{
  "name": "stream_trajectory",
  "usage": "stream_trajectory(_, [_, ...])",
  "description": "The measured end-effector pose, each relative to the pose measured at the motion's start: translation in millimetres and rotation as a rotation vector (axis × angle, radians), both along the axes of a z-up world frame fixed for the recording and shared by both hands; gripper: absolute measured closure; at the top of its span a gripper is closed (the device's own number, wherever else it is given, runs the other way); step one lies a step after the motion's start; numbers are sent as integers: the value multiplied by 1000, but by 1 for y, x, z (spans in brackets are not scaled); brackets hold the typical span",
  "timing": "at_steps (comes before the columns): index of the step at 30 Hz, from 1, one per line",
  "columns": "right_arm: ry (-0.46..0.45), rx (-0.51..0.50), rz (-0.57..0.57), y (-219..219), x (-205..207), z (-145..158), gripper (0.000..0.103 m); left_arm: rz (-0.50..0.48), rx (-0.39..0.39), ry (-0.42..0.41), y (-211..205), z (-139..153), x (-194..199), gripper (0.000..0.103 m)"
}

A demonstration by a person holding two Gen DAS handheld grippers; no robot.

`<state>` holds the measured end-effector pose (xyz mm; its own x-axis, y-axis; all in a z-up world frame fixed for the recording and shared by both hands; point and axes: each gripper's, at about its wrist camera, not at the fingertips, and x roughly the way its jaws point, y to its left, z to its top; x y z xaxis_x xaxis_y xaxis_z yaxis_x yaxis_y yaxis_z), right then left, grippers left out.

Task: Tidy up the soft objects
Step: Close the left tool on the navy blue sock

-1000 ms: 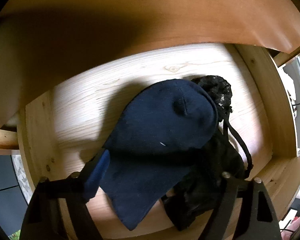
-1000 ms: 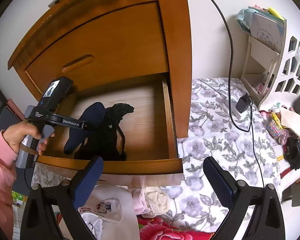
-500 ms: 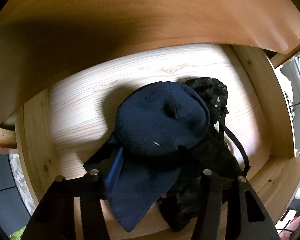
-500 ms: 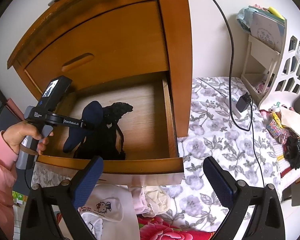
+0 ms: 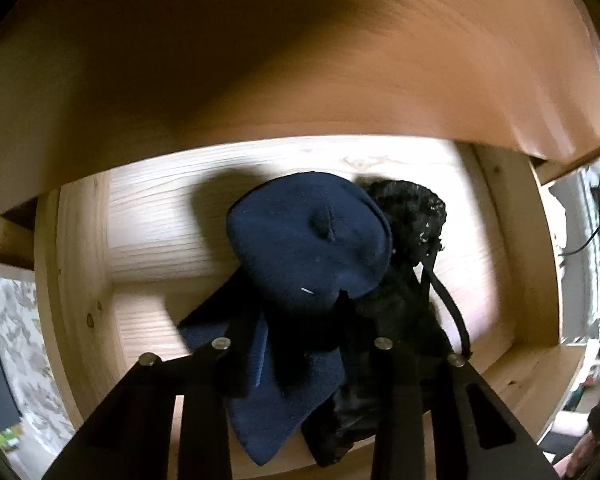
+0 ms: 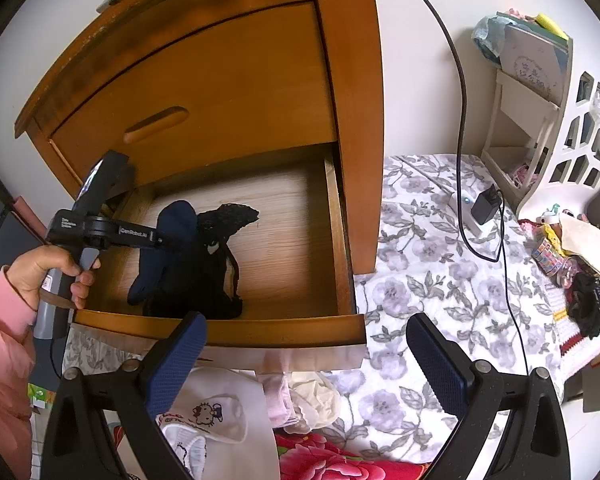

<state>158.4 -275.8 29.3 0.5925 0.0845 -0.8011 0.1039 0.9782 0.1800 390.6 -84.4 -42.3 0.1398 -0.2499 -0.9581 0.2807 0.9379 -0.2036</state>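
Left wrist view shows my left gripper closing on the navy sock, bunched in the open drawer toward its left side; it looks light and limp, so I'd pinch the gathered middle. Just right, a black lace garment touches it and may snag. My right gripper gapes empty outside the drawer's front.
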Motion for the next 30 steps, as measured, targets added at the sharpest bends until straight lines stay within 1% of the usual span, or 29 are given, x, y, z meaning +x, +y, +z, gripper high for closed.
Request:
stream_trajectory(3, [2, -1, -4, -1, 0, 0, 2, 19, -30, -3, 5, 2, -1, 73])
stream_trajectory(5, [1, -4, -4, -1, 0, 1, 2, 30, -54, -9, 16, 10, -2, 73])
stream_trajectory(11, [3, -3, -2, 0, 0, 1, 2, 72, -111, -34, 36, 23, -7, 74])
stream_trajectory(16, [1, -6, 5, 3, -1, 2, 2, 118, -200, -57, 57, 33, -26, 74])
stream_trajectory(17, [1, -6, 4, 3, -1, 2, 2, 128, -215, -58, 64, 37, -19, 74])
stream_trajectory(21, [0, -9, 3, 4, -2, 4, 2, 151, -306, -70, 78, 46, -28, 74])
stream_trajectory(25, [0, -9, 9, 5, -3, 4, 2, 153, -336, -72, 82, 47, -34, 74])
stream_trajectory(28, [3, -10, 15, 7, -2, 5, 2, 149, -393, -49, 89, 45, -35, 74])
stream_trajectory(30, [4, -12, 17, 8, -2, 5, 2, 168, -392, -41, 90, 37, -32, 73])
